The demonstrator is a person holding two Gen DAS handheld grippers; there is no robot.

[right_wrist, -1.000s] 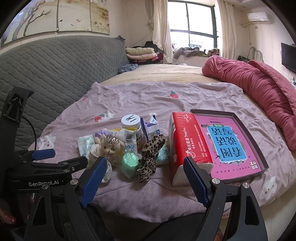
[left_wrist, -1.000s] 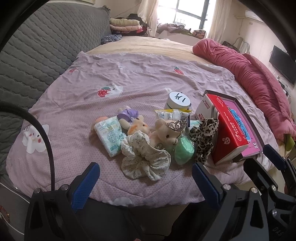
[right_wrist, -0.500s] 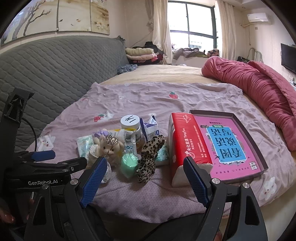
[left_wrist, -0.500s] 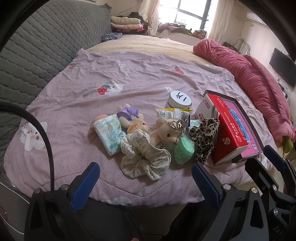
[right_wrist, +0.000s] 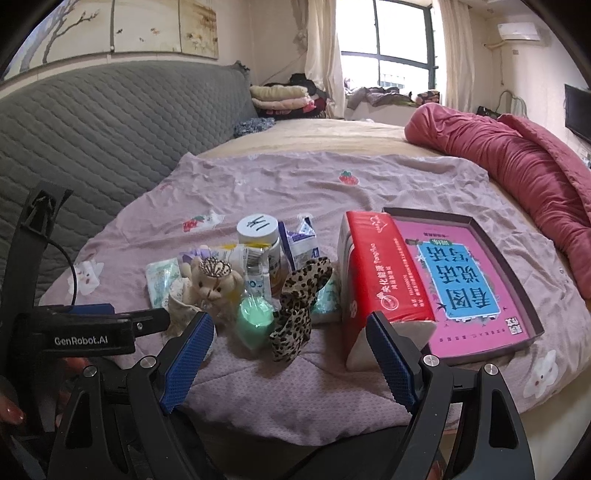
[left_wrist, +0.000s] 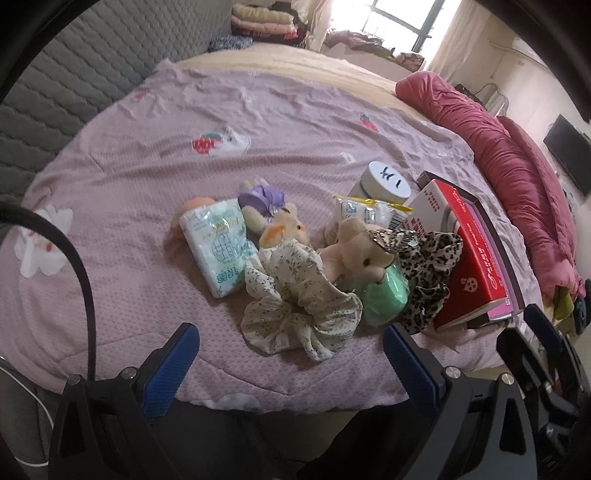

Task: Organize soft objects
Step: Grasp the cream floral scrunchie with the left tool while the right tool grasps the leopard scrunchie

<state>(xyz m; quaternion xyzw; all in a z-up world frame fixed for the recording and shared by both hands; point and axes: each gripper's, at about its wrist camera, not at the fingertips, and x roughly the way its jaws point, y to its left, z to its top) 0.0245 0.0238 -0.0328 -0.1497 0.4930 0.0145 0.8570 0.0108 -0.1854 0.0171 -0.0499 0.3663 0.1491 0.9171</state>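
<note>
Right gripper (right_wrist: pixel 290 363), fingers apart, hovers before leopard scrunchie (right_wrist: pixel 295 306).

A grey quilted headboard (right_wrist: pixel 122 122) is running along the left of the bed. A mauve sheet (left_wrist: pixel 155 147) printed with strawberries is covering the near part of the mattress, and a red duvet (right_wrist: pixel 517 155) is lying bunched along the right side. A white-lidded jar (right_wrist: pixel 257 229) is standing upright among the pile, with a snack packet (right_wrist: pixel 301 242) leaning just beside it. A pink book (right_wrist: pixel 458 280) is lying in a dark tray (right_wrist: pixel 524 291). Folded clothes (right_wrist: pixel 280 96) are sitting stacked beyond the headboard. Curtains (right_wrist: pixel 319 55) are hanging beside a bright window (right_wrist: pixel 391 48), and an air conditioner (right_wrist: pixel 519 30) is hanging high on the wall.
</note>
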